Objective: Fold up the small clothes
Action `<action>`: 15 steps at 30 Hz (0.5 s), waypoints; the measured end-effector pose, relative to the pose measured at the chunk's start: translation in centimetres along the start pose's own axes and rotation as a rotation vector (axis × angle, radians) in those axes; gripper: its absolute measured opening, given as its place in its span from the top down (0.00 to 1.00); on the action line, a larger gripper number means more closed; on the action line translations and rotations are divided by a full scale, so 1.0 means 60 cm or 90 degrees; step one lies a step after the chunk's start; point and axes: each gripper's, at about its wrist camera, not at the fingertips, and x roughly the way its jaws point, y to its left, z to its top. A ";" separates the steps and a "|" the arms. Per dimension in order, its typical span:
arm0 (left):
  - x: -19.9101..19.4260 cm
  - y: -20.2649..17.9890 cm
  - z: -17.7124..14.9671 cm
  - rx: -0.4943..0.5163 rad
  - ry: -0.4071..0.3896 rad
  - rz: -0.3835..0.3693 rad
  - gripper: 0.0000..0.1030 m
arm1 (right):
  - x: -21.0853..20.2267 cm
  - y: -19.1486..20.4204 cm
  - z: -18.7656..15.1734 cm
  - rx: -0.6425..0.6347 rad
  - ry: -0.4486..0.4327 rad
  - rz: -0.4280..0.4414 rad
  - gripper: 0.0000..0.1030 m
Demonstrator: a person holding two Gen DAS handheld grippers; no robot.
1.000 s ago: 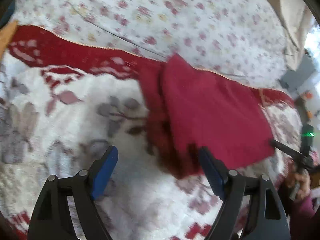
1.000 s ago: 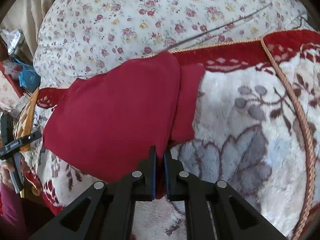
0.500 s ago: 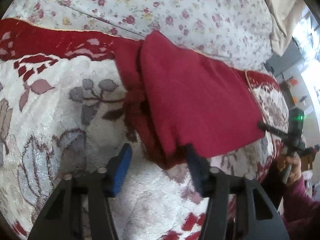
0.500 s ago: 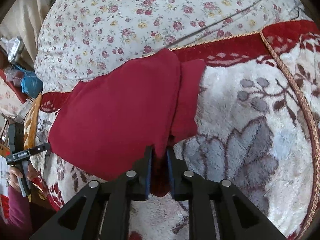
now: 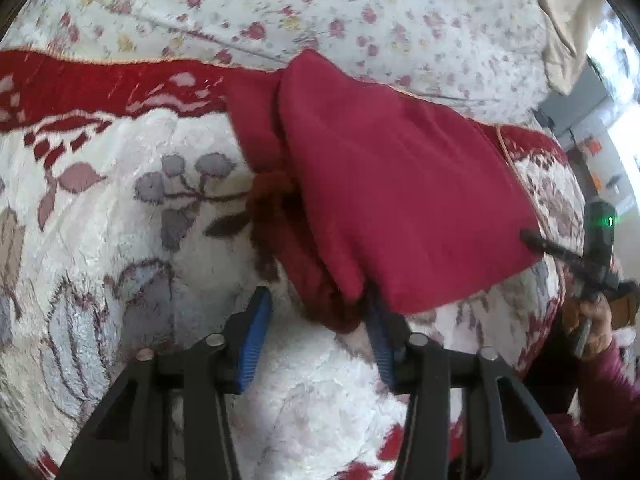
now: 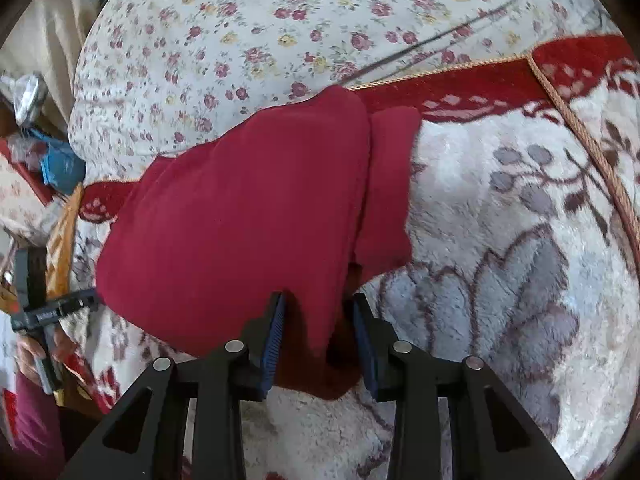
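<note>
Compared with a second ago, the left tool (image 5: 316,338) has been closing: its blue pads stood wide apart and now sit much nearer together, with the near corner of the red garment (image 5: 392,208) between them. The right-hand pad touches the cloth's edge while the left-hand pad stands clear of it, so the cloth is not clamped. The right tool (image 6: 318,344) was shut on the garment's near edge and has been opening; its pads now stand apart with a hanging fold of the cloth between them, and no pad visibly presses on it.

The red garment (image 6: 240,232) lies folded on a plush white blanket (image 6: 500,280) with grey and maroon leaf patterns and a red border. Its top layer is smooth and broad; a narrower under-layer sticks out along one side, and darker bunched fabric shows at the near corner. The garment's far tip reaches the floral sheet (image 6: 248,32) beyond the blanket's border
</note>
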 end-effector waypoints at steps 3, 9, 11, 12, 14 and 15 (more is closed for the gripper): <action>-0.014 -0.009 -0.003 0.012 -0.011 -0.004 0.92 | -0.015 0.001 0.004 -0.003 -0.015 0.002 0.86; -0.020 0.002 -0.023 0.012 -0.001 0.012 0.92 | -0.017 -0.013 0.004 -0.003 -0.002 -0.006 0.91; -0.024 -0.002 -0.024 0.016 -0.007 0.012 0.92 | -0.015 -0.010 0.001 -0.012 0.006 -0.013 0.90; -0.031 -0.006 -0.023 0.018 -0.013 0.013 0.92 | -0.024 -0.006 0.004 -0.012 -0.002 -0.021 0.84; -0.045 -0.013 -0.023 0.024 -0.026 0.017 0.91 | -0.047 -0.006 0.010 0.004 -0.029 -0.037 0.75; -0.053 -0.018 -0.020 0.025 -0.039 0.023 0.90 | -0.059 -0.005 0.015 0.012 -0.044 -0.041 0.66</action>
